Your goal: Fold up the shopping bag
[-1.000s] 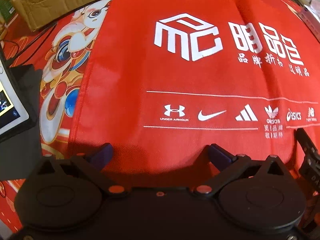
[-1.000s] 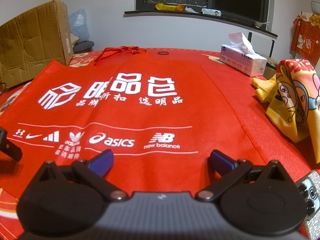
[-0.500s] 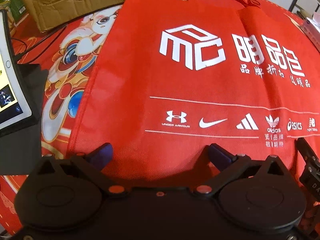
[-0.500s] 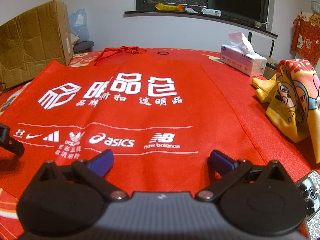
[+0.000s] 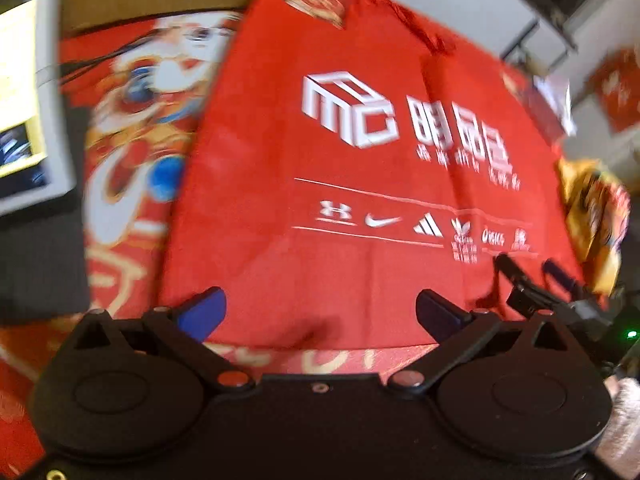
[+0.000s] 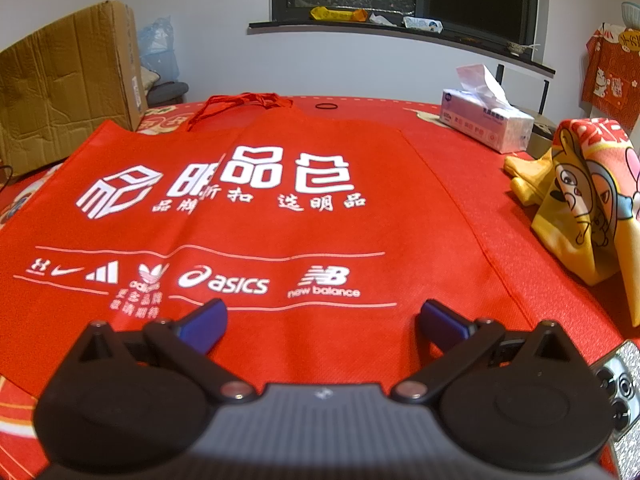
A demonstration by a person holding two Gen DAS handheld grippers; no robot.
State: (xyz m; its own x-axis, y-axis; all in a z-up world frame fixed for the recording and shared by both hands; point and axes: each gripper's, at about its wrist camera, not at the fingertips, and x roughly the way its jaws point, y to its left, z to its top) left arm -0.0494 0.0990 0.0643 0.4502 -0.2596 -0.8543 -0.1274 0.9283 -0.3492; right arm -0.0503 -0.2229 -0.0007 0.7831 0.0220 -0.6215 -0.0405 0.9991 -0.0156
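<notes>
Both grippers, left and right, fingers wide over bag; tissue box, yellow cloth right of fingers, carton left.

cardboard box far left | tissue box far right | yellow cartoon cloth right | phone near right corner of tabletop

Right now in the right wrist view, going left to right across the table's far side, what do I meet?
Cardboard box → red bag handles → black hair tie → tissue box → yellow cartoon cloth.
</notes>
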